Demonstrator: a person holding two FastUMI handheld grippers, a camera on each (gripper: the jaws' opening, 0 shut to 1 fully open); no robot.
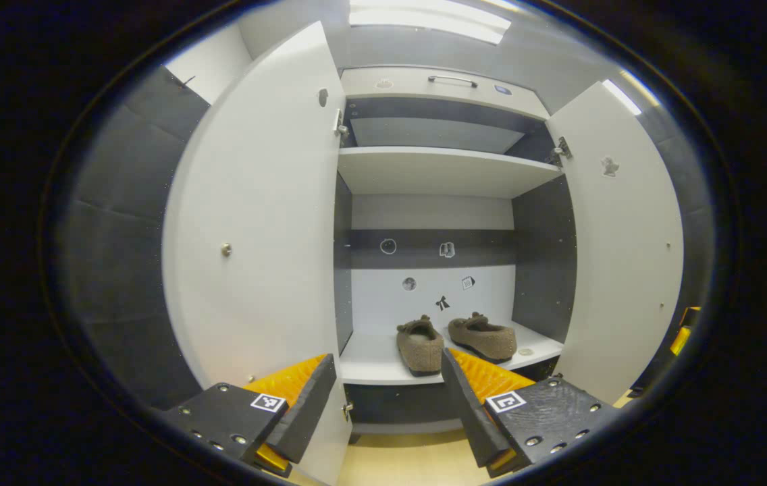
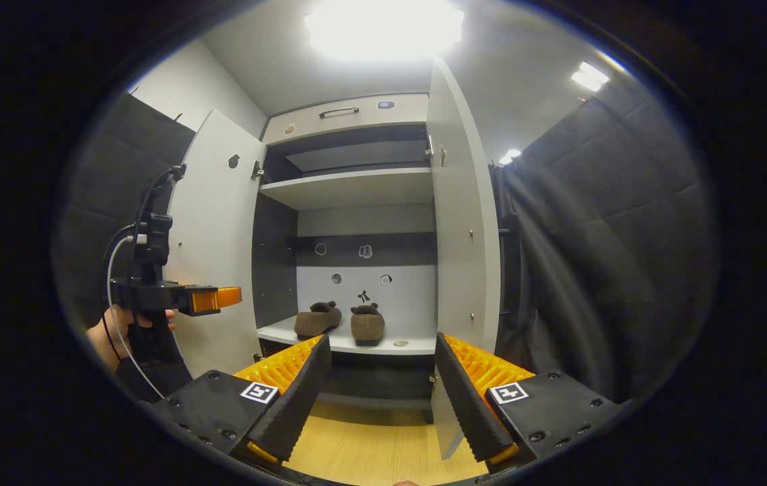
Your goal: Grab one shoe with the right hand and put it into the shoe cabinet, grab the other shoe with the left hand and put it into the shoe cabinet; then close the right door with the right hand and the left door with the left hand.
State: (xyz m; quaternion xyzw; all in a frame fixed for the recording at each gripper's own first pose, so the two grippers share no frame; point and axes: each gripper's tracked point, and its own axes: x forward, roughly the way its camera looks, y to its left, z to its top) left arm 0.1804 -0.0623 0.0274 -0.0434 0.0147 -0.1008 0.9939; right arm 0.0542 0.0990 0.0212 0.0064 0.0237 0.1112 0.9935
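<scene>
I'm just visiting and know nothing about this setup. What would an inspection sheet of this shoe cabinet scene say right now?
Surface: pale wood floor; white bottom shelf.
Job's things: two brown shoes side by side on the bottom shelf; left door and right door both open.
Clutter: small round thing on the shelf, too small to identify.
Grippers: left gripper and right gripper open, holding nothing.
Cables: white cable hanging from the left gripper.
Surroundings: dark padded walls, ceiling lights.

1. Both views are lit brightly by ceiling panels [image 2: 383, 27], blown out to glare in the right gripper view.
2. Straight edges are bowed by fisheye distortion.
3. Focus is kept sharp; the cabinet [image 1: 451, 172] recesses are shadowed.
</scene>
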